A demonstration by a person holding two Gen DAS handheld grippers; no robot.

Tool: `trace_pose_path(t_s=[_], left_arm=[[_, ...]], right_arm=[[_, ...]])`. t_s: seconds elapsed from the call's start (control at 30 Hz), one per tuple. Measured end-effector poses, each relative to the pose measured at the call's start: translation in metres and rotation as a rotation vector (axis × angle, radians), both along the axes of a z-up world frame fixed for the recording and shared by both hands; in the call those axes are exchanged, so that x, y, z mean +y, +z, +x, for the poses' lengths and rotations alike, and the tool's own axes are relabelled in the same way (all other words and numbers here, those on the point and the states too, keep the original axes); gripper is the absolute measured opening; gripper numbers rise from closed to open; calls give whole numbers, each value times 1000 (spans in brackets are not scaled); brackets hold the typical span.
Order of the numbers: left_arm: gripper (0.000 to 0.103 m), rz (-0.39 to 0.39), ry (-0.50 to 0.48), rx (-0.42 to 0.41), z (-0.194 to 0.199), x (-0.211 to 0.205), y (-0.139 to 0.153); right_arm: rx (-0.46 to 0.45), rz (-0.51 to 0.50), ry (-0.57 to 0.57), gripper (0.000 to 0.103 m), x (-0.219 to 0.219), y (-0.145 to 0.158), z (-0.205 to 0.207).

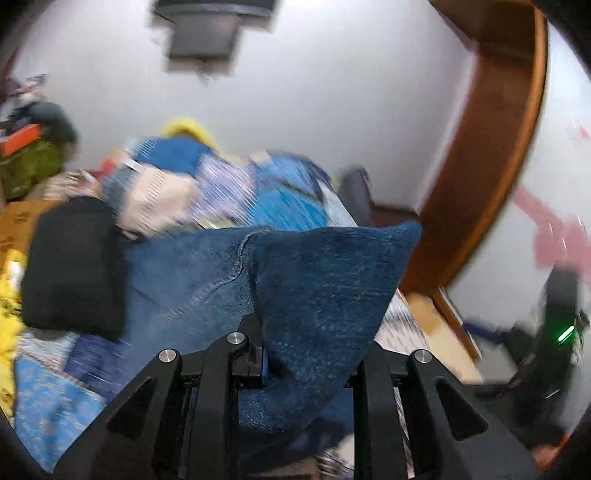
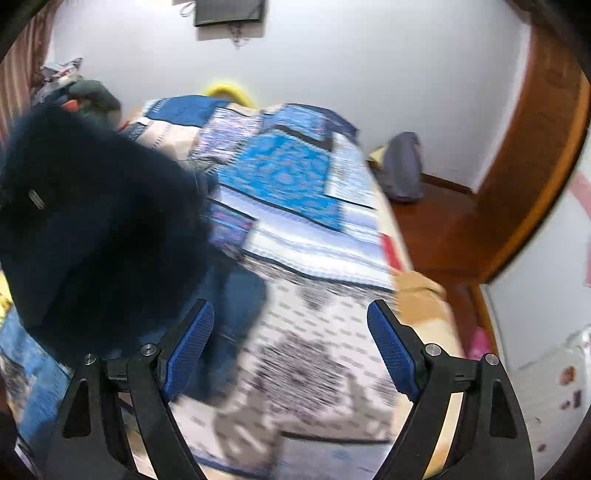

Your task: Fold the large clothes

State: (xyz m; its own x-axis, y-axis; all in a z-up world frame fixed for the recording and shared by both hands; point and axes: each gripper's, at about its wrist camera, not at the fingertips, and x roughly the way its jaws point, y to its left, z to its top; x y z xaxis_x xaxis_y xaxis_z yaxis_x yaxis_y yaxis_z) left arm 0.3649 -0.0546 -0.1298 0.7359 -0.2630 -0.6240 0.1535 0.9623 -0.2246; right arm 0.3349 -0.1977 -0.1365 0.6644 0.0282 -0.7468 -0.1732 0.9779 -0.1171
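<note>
My left gripper (image 1: 310, 354) is shut on a corner of the blue fleece garment (image 1: 325, 280), which stands up between the fingers; the rest of it lies on the bed behind. A folded black garment (image 1: 74, 266) lies on the bed at the left. In the right wrist view my right gripper (image 2: 291, 347) is open and empty above the patchwork bedspread (image 2: 295, 229). The dark blue garment (image 2: 92, 229) hangs lifted at the left, just beside the left finger. Both views are blurred by motion.
A pile of clothes (image 1: 33, 155) sits at the bed's far left. A wooden door frame (image 1: 491, 147) curves at the right, with wooden floor (image 2: 439, 236) and a grey bag (image 2: 402, 166) beside the bed. A dark screen (image 2: 229, 11) hangs on the white wall.
</note>
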Motion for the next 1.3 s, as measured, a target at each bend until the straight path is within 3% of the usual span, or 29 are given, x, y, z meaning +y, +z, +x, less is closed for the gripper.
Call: trace_pose_path(t_s=[0.1,0.17,0.27,0.3,0.4,0.5,0.6,0.7,0.87,0.97,1.07,1.23,1.3], left_arm=[[19,69,-86,139,3,-38,-44],[19,173,-119,202,-3,-54,-69],[25,256,-147,179,-21,-57,-70],[32,273,-157,175,-26,-56,-67],[70,252,-185,161,-47,-45,-51],[80,258,-142,102,-63,-23,-33],[82,265,-91,64,-69,1,-15],[84,222,-25,56,-66,36,-2],[85,205,95,104,-49,83,-9],[85,179,104,179,-39,98,-32],[85,193,104,251,-35,101,-60],[86,147,97,268,-46,104,-84],[86,139,101,265,-50,103,-87]], right_arm=[[19,-19,-6,83,-17,-5,-10],[32,-50,1,83,-19,-9,-13],[11,-105,10,83,-16,-11,-24],[0,-118,9,83,-17,-8,-31],[-29,-105,-12,83,-16,-3,-35],[-56,-58,-11,83,-12,7,-38],[-93,-53,6,83,0,21,-41],[-137,-44,48,83,16,36,-44],[-69,91,182,83,46,40,-36],[23,169,241,83,59,24,-24],[114,187,233,83,62,-1,-9],[227,193,180,83,36,-45,0],[231,196,160,84,21,-54,-5]])
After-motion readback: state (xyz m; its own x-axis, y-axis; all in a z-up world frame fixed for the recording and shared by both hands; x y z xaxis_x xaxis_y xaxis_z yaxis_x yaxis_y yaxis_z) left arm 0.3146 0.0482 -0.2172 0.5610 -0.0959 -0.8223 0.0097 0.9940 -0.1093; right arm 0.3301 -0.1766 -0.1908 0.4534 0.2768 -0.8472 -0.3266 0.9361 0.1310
